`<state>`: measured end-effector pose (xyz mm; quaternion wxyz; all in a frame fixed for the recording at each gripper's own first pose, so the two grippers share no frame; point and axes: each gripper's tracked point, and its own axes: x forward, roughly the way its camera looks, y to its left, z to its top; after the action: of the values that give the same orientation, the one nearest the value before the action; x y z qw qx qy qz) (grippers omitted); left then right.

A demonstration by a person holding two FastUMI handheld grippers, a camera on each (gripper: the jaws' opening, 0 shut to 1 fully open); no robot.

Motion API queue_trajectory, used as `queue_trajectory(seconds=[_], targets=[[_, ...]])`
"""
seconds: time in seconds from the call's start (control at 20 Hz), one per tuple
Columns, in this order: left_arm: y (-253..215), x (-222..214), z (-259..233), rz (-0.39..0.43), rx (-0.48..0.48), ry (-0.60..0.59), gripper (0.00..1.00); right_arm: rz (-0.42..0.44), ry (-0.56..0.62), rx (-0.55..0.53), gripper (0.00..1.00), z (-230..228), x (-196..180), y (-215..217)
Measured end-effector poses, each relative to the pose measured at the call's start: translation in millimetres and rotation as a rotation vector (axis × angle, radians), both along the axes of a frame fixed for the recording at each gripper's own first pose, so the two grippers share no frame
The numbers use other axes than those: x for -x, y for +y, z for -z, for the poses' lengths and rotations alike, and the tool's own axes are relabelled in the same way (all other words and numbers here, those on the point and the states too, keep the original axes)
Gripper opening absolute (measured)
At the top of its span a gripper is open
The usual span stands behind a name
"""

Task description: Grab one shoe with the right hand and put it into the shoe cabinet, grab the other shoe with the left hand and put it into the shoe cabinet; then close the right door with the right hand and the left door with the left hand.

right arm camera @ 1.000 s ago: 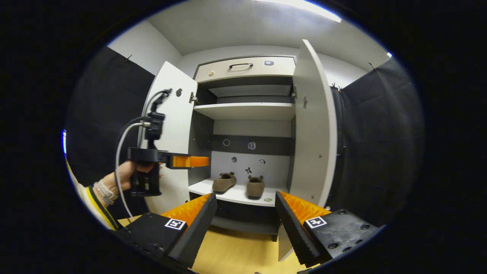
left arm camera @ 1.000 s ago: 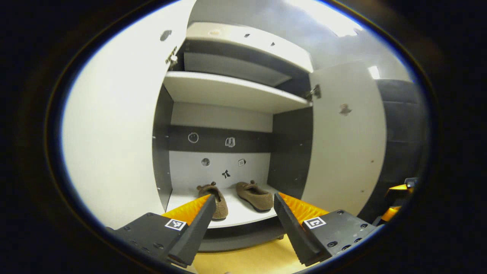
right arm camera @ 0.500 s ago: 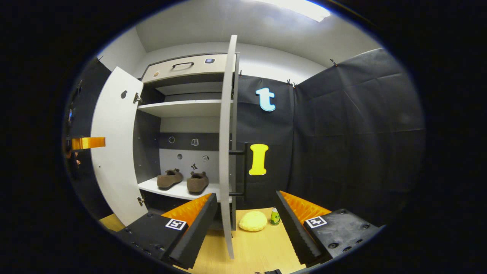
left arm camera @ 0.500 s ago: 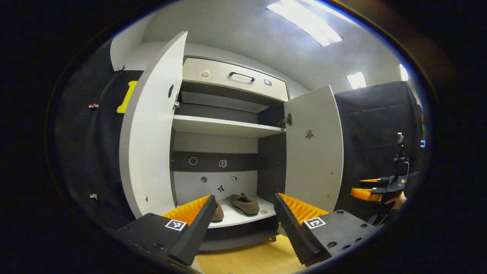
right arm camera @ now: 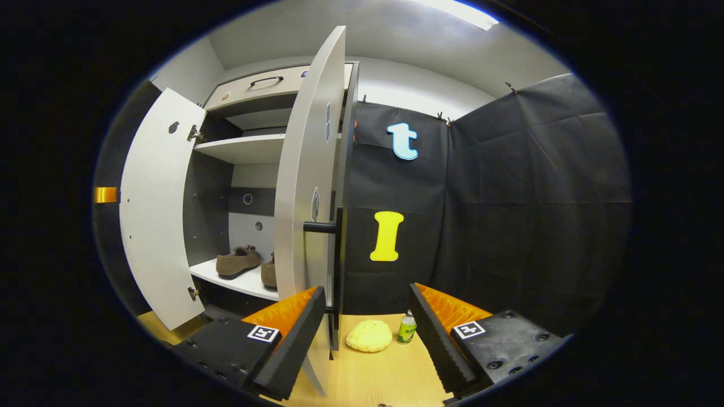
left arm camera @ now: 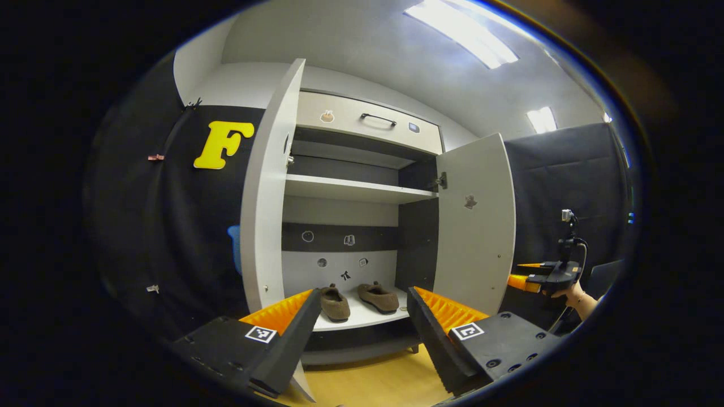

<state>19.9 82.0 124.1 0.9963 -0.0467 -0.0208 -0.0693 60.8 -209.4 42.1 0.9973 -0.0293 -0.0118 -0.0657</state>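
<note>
Wooden floor (right arm camera: 384, 373) lies nearest, under the right gripper (right arm camera: 366, 316), whose fingers stand apart and empty just beside the right door (right arm camera: 308, 186) and its dark handle (right arm camera: 334, 249). Best press the door's outer face and swing it smoothly shut. The left gripper (left arm camera: 359, 316) is likewise apart, empty, near the left door (left arm camera: 266, 215). Farther in, both shoes (left arm camera: 356, 297) sit together on the shoe cabinet's (left arm camera: 350, 189) lower shelf.
</note>
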Motion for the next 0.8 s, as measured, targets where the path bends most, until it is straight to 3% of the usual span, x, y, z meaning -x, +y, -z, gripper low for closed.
queue_trajectory(seconds=[0.2, 0.5, 0.8], targets=[[23, 17, 8, -0.039, 0.054, 0.032, 0.96, -0.066, 0.004, -0.009, 0.95, 2, -2, 25], [55, 29, 13, -0.168, -0.033, 0.065, 0.94, -0.237, 0.007, -0.056, 0.95, 10, -25, 94], [68, 49, 22, -0.239, -0.012, 0.089, 0.94, -0.315, 0.018, -0.056, 0.95, 14, -67, 152]])
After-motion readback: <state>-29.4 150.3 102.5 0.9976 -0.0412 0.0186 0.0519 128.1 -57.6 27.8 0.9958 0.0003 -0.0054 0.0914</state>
